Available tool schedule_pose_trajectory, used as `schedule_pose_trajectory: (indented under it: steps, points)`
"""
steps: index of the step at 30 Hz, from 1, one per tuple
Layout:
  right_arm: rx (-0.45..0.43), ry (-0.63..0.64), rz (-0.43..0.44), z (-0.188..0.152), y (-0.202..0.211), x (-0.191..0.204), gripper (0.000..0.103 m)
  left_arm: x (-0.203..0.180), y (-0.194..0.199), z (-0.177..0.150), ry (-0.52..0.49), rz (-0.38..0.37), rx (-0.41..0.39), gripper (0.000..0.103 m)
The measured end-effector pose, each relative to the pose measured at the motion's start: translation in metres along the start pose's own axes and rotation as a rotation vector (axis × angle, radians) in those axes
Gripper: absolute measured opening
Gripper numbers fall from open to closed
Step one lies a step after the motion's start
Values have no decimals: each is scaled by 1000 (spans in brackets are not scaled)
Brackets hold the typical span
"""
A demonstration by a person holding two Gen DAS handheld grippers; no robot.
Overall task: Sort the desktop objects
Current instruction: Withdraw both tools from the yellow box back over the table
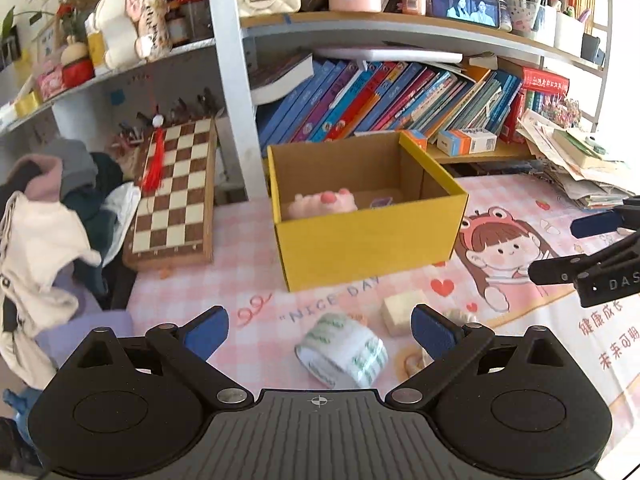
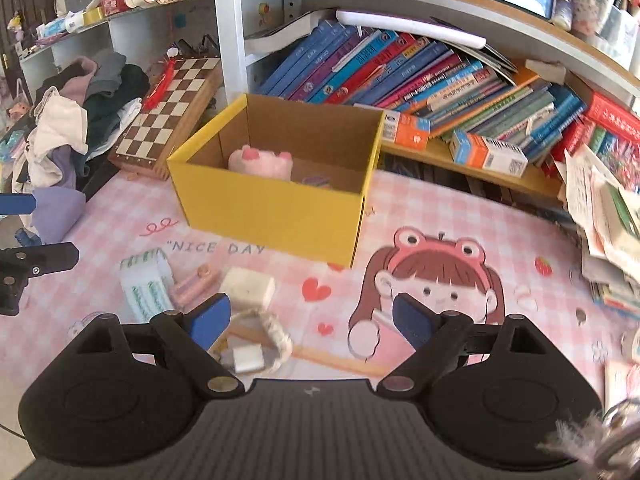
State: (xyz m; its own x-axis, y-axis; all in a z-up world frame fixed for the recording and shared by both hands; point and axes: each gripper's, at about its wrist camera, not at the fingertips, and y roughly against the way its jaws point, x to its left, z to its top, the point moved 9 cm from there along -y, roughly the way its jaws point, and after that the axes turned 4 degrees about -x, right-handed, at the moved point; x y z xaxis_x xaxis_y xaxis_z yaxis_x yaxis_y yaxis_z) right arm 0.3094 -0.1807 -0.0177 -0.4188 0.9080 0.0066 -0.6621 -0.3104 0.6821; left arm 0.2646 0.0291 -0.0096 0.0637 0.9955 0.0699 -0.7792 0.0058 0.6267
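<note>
Left gripper (image 1: 320, 330), fingers apart and empty, sat nearest the tissue pack (image 1: 344, 350), which lay directly ahead, short of the yellow box (image 1: 372, 248).

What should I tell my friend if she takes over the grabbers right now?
Left gripper: open, holding nothing, above the tissue pack.
Right gripper: open, holding nothing, above the small mirror.
Yellow box: stands on the pink mat and already has the pink plush inside.
Still out on the mat: tissue pack, cream block, pink clips, small mirror.
Left to do: pick those up and sort them.
</note>
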Motion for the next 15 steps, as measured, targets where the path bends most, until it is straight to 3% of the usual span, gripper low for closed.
schedule_pose_trajectory:
  steps: [9, 15]
  points:
    - [-23, 24, -102, -37, 12, 22, 88, -4, 9, -38, -11, -1, 12, 99]
    - [-14, 24, -121, -63, 11, 40, 88, -7, 13, -61, -10, -10, 19, 99]
